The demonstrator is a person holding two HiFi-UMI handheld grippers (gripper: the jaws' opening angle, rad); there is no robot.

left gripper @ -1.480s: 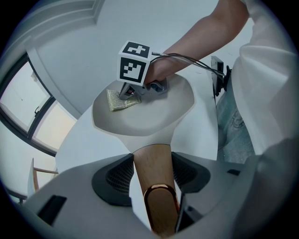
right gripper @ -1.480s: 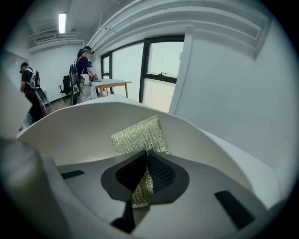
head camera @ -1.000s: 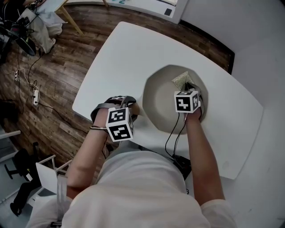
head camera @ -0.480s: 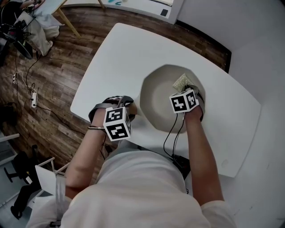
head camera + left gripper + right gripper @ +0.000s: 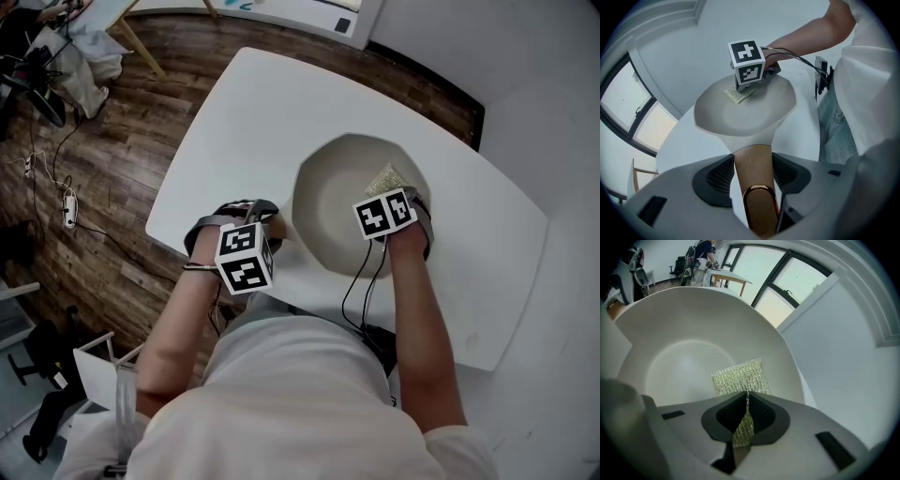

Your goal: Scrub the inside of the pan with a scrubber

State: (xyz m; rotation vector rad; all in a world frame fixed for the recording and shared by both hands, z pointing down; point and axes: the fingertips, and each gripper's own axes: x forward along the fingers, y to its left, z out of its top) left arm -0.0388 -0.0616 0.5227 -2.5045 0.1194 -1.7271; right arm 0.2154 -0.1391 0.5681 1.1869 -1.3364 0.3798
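Observation:
A cream pan [image 5: 333,202] sits on the white table [image 5: 234,122]. Its wooden handle [image 5: 754,176] runs between the jaws of my left gripper [image 5: 752,180], which is shut on it at the table's near edge [image 5: 248,246]. My right gripper [image 5: 746,411] is shut on a glittery yellow-green scrubber [image 5: 740,377], whose free end lies against the pan's inner wall [image 5: 693,333] on the far right side. In the head view the scrubber [image 5: 386,176] peeks out past the right gripper's marker cube [image 5: 384,214]. The left gripper view shows the scrubber [image 5: 739,94] inside the pan bowl [image 5: 745,110].
The table [image 5: 487,272] ends close to the person's body, with wooden floor [image 5: 112,159] to the left. Cables [image 5: 361,281] trail from the right gripper across the near edge. A white wall [image 5: 525,75] stands at the right.
The right gripper and scrubber have slid slightly leftward and inward along the pan's far wall. The left gripper still holds the handle, shifted a little left.

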